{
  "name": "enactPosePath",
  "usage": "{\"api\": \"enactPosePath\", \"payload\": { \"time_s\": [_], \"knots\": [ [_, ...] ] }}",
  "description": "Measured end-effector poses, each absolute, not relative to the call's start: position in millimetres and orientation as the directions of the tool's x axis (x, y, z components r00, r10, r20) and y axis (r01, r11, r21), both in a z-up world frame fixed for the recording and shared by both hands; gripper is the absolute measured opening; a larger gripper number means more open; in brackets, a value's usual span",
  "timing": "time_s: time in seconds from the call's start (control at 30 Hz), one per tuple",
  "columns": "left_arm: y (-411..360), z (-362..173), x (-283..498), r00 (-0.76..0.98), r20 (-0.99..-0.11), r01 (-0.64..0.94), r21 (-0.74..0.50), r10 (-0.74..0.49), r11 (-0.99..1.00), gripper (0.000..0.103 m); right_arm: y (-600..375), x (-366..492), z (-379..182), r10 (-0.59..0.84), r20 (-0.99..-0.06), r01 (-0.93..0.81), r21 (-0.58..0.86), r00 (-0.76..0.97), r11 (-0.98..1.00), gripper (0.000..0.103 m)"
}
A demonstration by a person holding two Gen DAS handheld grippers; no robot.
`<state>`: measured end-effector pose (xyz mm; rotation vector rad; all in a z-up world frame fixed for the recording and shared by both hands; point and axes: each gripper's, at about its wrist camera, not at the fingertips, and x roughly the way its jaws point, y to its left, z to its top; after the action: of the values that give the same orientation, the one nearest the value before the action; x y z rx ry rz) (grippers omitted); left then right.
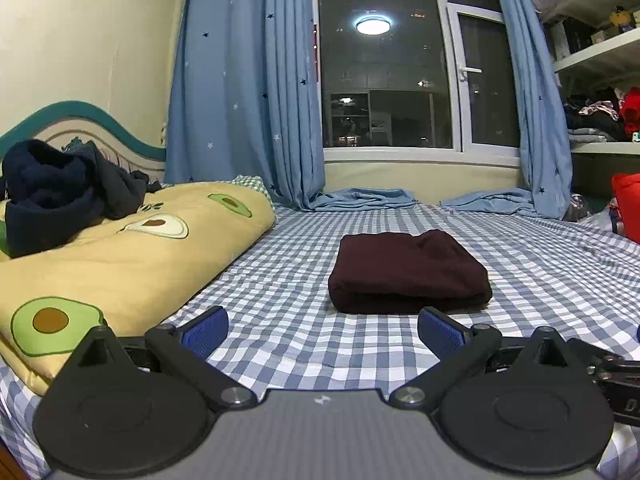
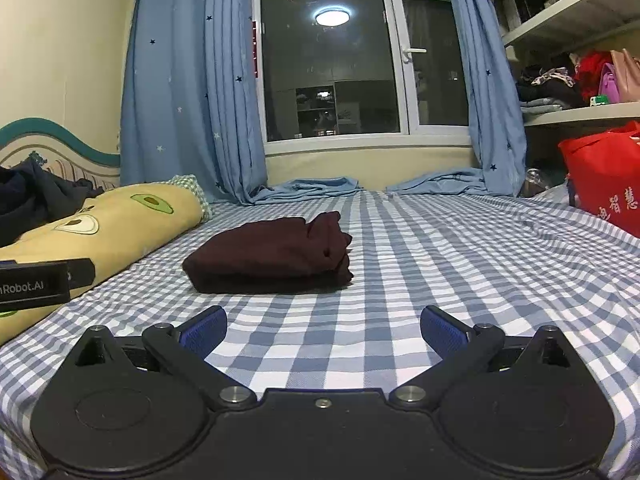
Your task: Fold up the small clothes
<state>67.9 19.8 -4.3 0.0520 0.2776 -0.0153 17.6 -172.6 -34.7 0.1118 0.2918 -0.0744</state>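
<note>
A dark maroon garment point(image 1: 408, 274) lies folded into a compact rectangle on the blue-and-white checked bed sheet point(image 1: 288, 292). It also shows in the right wrist view point(image 2: 272, 256), ahead and to the left. My left gripper point(image 1: 322, 330) is open and empty, just short of the garment's near edge. My right gripper point(image 2: 323, 328) is open and empty, over bare sheet point(image 2: 440, 264), to the right of the garment. The left gripper's body point(image 2: 36, 282) shows at the left edge of the right wrist view.
A yellow avocado-print quilt point(image 1: 120, 264) lies along the left with dark navy clothes point(image 1: 60, 196) piled on it. Blue curtains point(image 1: 244, 92) and a window stand behind the bed. A red bag point(image 2: 604, 176) and shelves point(image 2: 576, 112) are at the right.
</note>
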Motion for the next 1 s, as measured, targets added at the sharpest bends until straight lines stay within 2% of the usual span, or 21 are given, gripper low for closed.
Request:
{"api": "enactPosePath", "payload": {
  "time_s": [0.23, 0.37, 0.57, 0.7, 0.9, 1.0],
  "knots": [
    [10.4, 0.2, 55.8, 0.965, -0.262, 0.043, 0.091, -0.018, 0.995, 0.102, -160.2, 10.5, -34.7, -0.015, -0.289, 0.038, 0.074, 0.957, 0.997, 0.103],
    [9.0, 1.1, 52.4, 0.965, -0.26, 0.047, 0.09, -0.022, 0.995, 0.102, -168.1, 10.5, -33.1, -0.027, -0.312, 0.067, 0.12, 0.95, 0.991, 0.103],
    [7.8, 1.8, 50.5, 0.966, -0.259, 0.046, 0.067, -0.027, 0.997, 0.102, -181.6, 8.5, -27.3, -0.074, -0.318, 0.108, 0.09, 0.945, 0.99, 0.103],
    [6.2, -0.9, 48.9, 0.965, -0.262, 0.037, 0.071, -0.017, 0.997, 0.102, -180.6, 8.3, -21.3, -0.033, -0.309, 0.055, 0.063, 0.951, 0.996, 0.102],
    [6.3, -4.4, 45.3, 0.96, -0.276, 0.054, 0.058, -0.036, 0.997, 0.102, -188.8, 18.1, 5.7, 0.031, -0.278, 0.007, 0.134, 0.96, 0.991, 0.102],
    [6.5, -4.2, 42.2, 0.96, -0.276, 0.061, 0.053, -0.045, 0.997, 0.102, -198.3, 28.0, 15.9, 0.056, -0.292, -0.008, 0.164, 0.955, 0.986, 0.102]
  ]
}}
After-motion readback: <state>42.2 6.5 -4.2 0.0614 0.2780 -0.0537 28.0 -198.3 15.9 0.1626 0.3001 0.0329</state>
